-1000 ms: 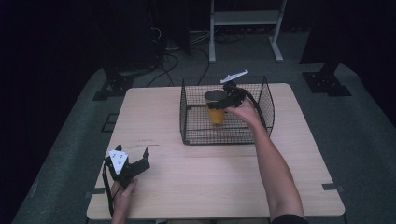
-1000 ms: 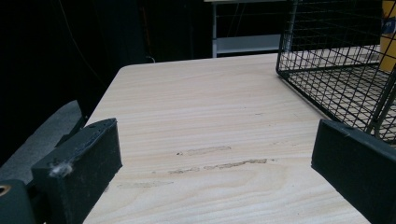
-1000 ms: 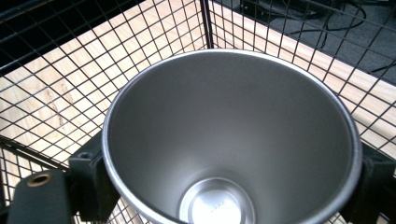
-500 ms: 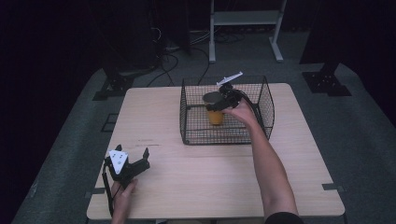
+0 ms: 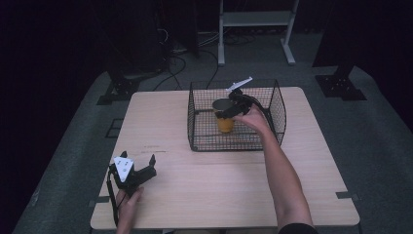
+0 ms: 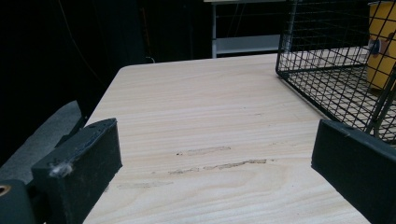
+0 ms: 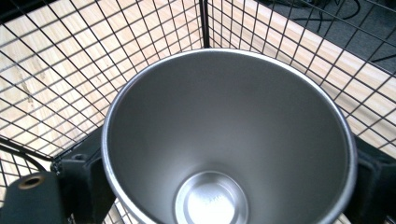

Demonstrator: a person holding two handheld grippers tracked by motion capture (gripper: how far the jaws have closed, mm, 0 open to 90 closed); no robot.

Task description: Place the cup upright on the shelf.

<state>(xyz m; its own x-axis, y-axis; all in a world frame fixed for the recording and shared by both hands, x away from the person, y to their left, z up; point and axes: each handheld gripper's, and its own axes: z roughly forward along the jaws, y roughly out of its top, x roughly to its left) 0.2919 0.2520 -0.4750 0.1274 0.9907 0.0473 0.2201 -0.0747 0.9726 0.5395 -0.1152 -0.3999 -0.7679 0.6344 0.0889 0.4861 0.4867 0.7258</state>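
A yellow cup [image 5: 225, 125] with a bare steel inside [image 7: 229, 116] stands upright within the black wire basket [image 5: 234, 146] at the table's far middle. My right gripper [image 5: 228, 111] reaches in from above and is shut on the cup near its rim; its black jaws press the cup's two sides [image 7: 229, 186]. My left gripper [image 5: 139, 157] rests at the table's front left, open, with bare wood between its jaws [image 6: 215, 154]. From there the basket [image 6: 327, 79] and the cup [image 6: 380, 46] show at the right.
The light wooden table [image 5: 219, 195] has free surface in front of and left of the basket. Basket mesh [image 7: 93, 56] closely surrounds the cup. Beyond the table lie a dark floor, cables and a white stand [image 5: 255, 19].
The right gripper and the cup have sunk a little lower inside the basket. The left gripper has stayed put.
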